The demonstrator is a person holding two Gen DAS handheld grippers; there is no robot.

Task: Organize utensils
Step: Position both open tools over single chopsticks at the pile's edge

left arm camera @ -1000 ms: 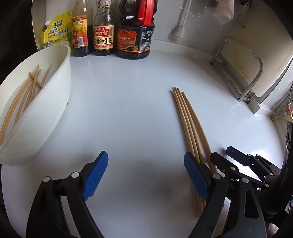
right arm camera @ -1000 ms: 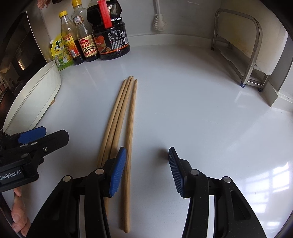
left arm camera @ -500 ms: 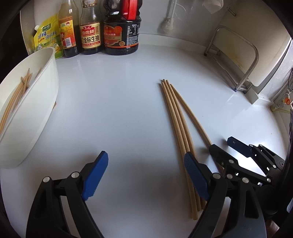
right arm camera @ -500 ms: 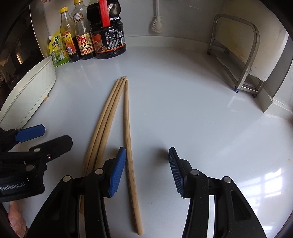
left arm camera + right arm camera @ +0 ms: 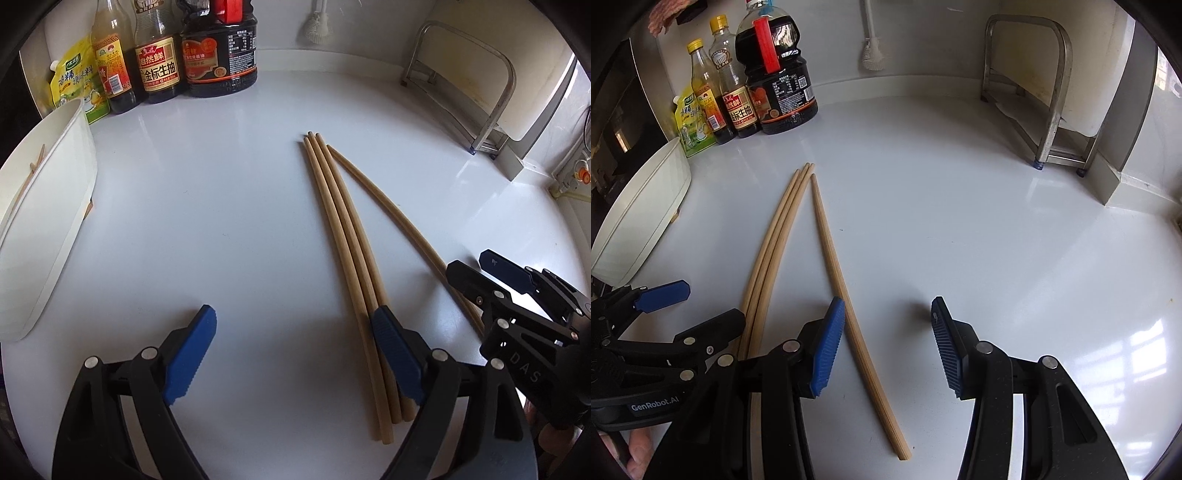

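Observation:
Several long wooden chopsticks lie on the white counter. Three lie bundled (image 5: 343,236) and one chopstick (image 5: 388,201) lies splayed to their right. In the right wrist view the bundle (image 5: 772,251) is left of the single chopstick (image 5: 846,291). My left gripper (image 5: 295,350) is open and empty, its right finger over the bundle's near end. My right gripper (image 5: 888,347) is open and empty, with the single chopstick between its jaws, close to the left one. A white oval holder (image 5: 48,221) at the left holds more chopsticks.
Sauce bottles (image 5: 218,51) and a yellow pouch (image 5: 74,85) stand at the back left. A metal rack (image 5: 1045,96) stands at the back right against the wall. A brush (image 5: 871,55) hangs on the back wall.
Both grippers have shifted right over the chopsticks. The single chopstick has splayed away from the bundle and now lies between the right gripper's jaws. Both stay open.

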